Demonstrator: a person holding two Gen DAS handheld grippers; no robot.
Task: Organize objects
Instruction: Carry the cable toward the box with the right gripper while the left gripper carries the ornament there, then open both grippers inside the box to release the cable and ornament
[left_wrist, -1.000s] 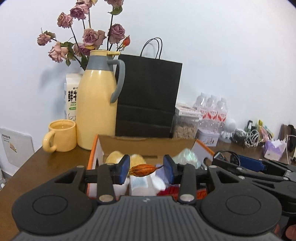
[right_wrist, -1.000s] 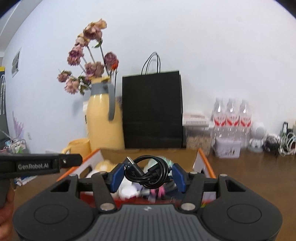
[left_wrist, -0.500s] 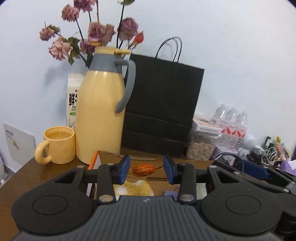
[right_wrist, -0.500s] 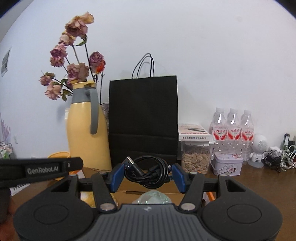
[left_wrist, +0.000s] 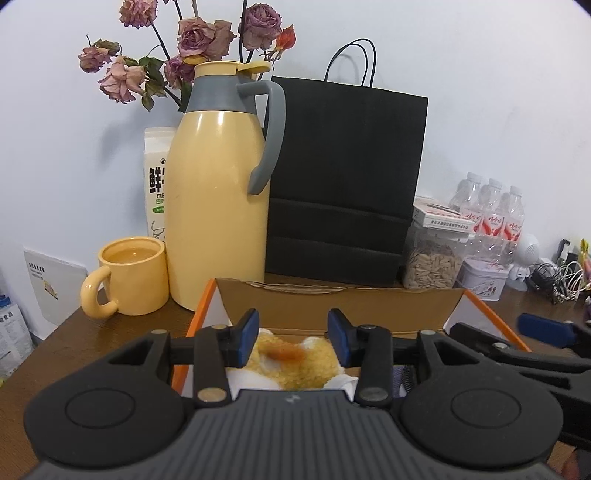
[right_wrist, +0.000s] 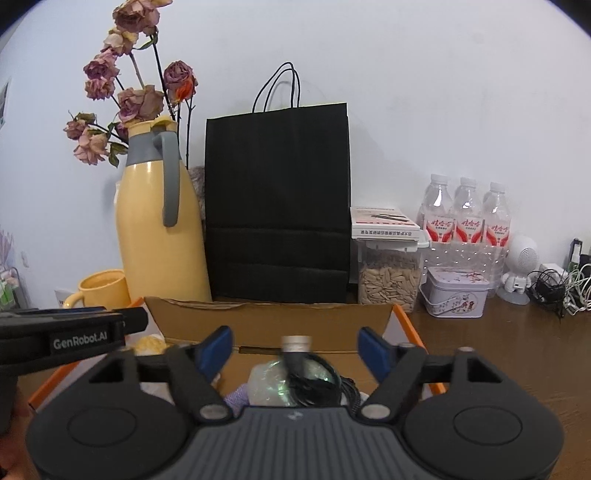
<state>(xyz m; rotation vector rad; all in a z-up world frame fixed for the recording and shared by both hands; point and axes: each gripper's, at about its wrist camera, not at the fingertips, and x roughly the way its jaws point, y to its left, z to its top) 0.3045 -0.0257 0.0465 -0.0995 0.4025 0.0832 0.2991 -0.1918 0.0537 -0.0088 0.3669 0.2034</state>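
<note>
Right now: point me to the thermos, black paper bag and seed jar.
thermos (left_wrist: 218, 206), left wrist view, front of body.
black paper bag (right_wrist: 277, 206), right wrist view, front panel.
seed jar (right_wrist: 389, 280), right wrist view, seed-filled wall.

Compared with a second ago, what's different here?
Both tools opened. The left tool let go of its orange dried bud; the right tool released the black cable. Both are dropping into the cardboard box. Jug, bag and bottles stayed put.
</note>
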